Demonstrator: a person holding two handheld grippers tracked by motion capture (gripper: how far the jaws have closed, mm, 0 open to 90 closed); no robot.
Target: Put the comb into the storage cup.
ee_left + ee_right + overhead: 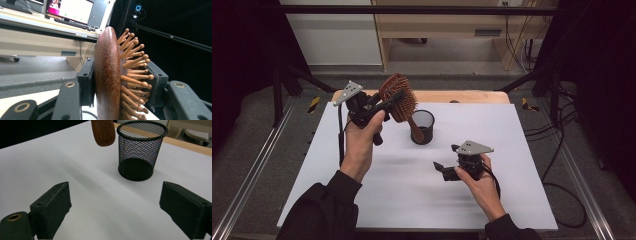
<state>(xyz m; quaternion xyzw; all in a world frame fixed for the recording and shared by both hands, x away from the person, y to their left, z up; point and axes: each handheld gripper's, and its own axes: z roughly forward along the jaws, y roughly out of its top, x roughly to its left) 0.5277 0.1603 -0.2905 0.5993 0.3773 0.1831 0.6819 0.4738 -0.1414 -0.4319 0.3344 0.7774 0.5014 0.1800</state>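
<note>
Your left gripper (388, 104) is clenched on the head of the wooden hairbrush (399, 102), one jaw against its smooth back and the other pressed into the bristle side, as the left gripper view shows (117, 82). You hold the brush up in the air over the far left part of the white table (412, 200), head up, its handle slanting down to the right so the tip hangs just by the rim of the black mesh cup (422, 127). In the right gripper view the handle tip (103, 132) hangs just left of the cup (140, 152), clear of the tabletop. Your right gripper (441, 168) rests low near the middle right, jaws released and wide apart, nothing between them, pointed toward the cup.
</note>
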